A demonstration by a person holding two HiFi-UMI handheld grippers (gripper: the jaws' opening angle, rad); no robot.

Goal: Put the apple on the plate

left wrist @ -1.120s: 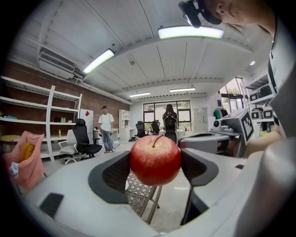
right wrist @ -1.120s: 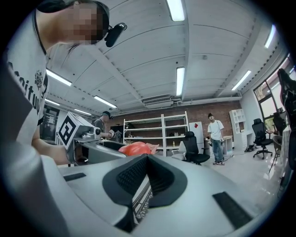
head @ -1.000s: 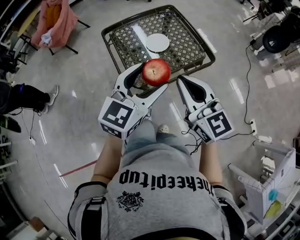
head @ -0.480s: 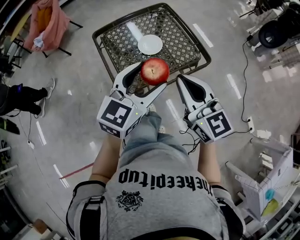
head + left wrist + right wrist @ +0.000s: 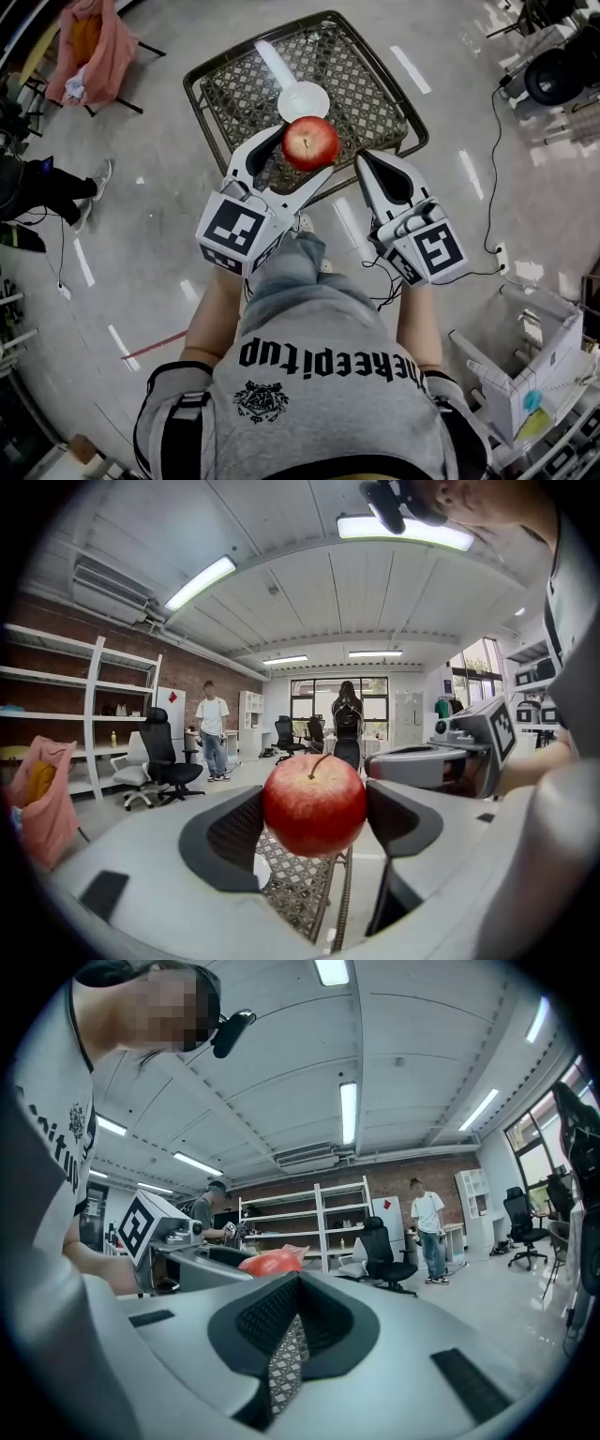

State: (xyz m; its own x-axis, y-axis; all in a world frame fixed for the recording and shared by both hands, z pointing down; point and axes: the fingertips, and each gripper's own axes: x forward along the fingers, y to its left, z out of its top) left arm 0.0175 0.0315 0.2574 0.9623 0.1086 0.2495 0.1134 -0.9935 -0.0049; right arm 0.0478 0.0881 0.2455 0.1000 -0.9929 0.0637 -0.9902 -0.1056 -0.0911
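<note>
The left hand-held gripper (image 5: 307, 153) is clamped on a round red apple (image 5: 310, 142), which sits just above the middle of the head view, held up in the air. In the left gripper view the apple (image 5: 314, 803) fills the gap between the two dark ribbed pads (image 5: 234, 832), stem upward, with each pad pressing on one side of it.

The right hand-held gripper (image 5: 367, 161) is just right of the apple in the head view. Its jaws are drawn together with nothing between them. In the right gripper view (image 5: 295, 1326) only a thin slit is left between the pads, and a bit of lattice shows through it.

Above the apple in the head view stands a square table of dark metal lattice (image 5: 361, 66). A small round white plate (image 5: 304, 100) lies on the table near the edge closest to the person. The apple overlaps the plate's lower edge in the frame but is apart from it, held above.
</note>
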